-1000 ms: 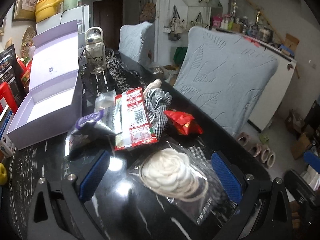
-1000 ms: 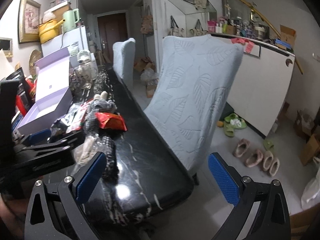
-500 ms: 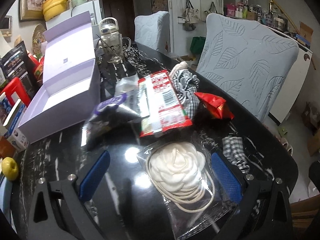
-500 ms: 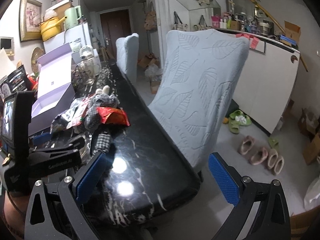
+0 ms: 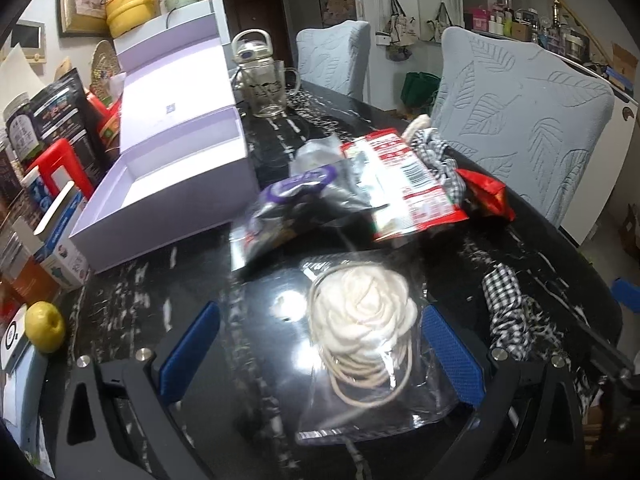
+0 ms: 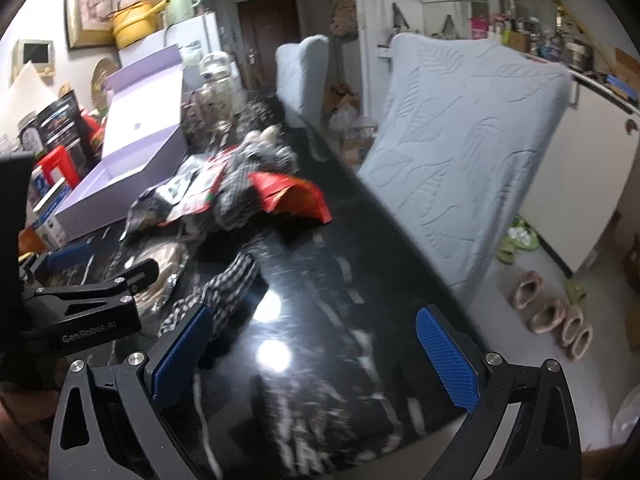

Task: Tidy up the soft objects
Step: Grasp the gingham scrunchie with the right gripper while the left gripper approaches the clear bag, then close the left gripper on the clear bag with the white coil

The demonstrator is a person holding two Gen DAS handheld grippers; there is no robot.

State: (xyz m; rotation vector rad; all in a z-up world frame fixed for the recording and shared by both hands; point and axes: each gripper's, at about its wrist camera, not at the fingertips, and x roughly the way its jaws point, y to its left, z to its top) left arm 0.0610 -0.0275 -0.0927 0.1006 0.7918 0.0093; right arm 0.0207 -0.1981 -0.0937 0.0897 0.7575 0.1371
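Step in hand, as judged: approach, nothing yet lifted. Left to right —

Open lilac box (image 5: 168,184): lid up, seemingly the place to put things, at the table's left.

Left gripper (image 5: 320,344): fingers spread wide, holding nothing, with the bagged cream flower (image 5: 362,312) lying flat on the black table (image 5: 168,292) between them, nearer the right finger. Clear crinkly wrap, soft rose-shaped cloth, loops of cord below.

Snack packets (image 5: 404,184): heaped behind.

Checked cloth (image 5: 506,312): lying at the table's right edge.

Right gripper (image 6: 312,344): fingers spread, empty, over bare table beside that cloth.

Next move, as judged: lower and close on the bag — gently, the wrap is slippery.
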